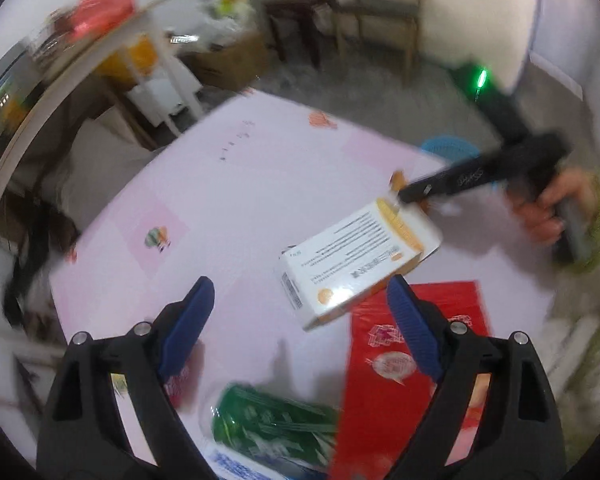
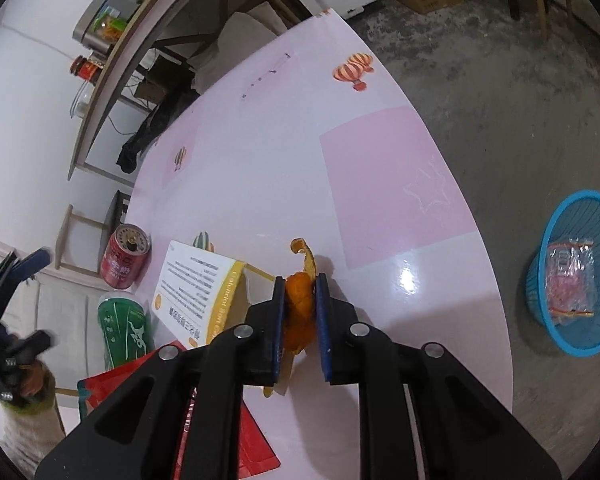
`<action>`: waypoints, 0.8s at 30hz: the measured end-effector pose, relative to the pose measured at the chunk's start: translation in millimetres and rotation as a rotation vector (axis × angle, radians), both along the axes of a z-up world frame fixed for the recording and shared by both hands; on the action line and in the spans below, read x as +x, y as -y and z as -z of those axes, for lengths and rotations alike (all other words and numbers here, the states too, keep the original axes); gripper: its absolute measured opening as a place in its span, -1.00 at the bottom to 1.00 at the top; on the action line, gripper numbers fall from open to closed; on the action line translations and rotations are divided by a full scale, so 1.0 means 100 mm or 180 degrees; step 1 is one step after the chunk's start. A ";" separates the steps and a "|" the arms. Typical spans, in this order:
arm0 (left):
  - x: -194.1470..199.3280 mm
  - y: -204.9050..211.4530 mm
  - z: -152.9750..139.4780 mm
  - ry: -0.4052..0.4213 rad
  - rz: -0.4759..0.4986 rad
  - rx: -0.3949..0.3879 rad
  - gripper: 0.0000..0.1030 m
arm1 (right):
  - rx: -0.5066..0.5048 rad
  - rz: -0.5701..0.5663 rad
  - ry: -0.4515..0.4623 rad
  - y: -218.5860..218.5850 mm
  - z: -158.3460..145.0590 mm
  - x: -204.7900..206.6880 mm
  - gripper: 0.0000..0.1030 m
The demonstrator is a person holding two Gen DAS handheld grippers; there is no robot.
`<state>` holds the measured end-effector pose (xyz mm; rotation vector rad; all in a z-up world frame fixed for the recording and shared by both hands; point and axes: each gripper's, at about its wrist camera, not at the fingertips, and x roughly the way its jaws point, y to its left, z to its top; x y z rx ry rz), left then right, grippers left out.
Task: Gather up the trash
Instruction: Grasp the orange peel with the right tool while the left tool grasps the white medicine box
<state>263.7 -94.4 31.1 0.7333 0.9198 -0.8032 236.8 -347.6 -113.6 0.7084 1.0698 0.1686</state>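
My right gripper [image 2: 300, 284] is shut on an orange peel [image 2: 299, 304] just above the pink table [image 2: 380, 168]; a curl of peel sticks out past the fingertips. My left gripper [image 1: 300, 292] is open and empty, hovering over the table near a white and yellow medicine box [image 1: 352, 256]. The box also shows in the right wrist view [image 2: 196, 280]. A green can [image 1: 272, 428] lies below the left gripper. A red can [image 2: 125, 256] stands upright at the table's left edge. A red packet [image 1: 412, 360] lies by the box.
A blue basket [image 2: 576, 276] with a clear wrapper inside stands on the concrete floor right of the table. A shelf with jars, cardboard boxes and wooden chairs stand beyond the table's far end.
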 end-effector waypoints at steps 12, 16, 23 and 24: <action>0.11 0.52 0.69 -0.0380 0.1192 0.0401 0.69 | 0.0482 0.0079 -0.0055 0.21 0.11 -0.01 -0.67; 0.12 0.67 0.90 -0.0363 0.1300 0.0607 0.69 | 0.0550 0.0078 -0.0036 0.25 0.12 0.03 -0.70; 0.30 0.78 0.98 -0.0382 0.1068 0.0631 0.77 | 0.0663 0.0204 0.0035 0.37 0.08 0.03 -0.70; 0.33 0.78 1.01 -0.0391 0.1006 0.0669 0.77 | 0.0645 0.0218 0.0042 0.39 0.08 0.01 -0.70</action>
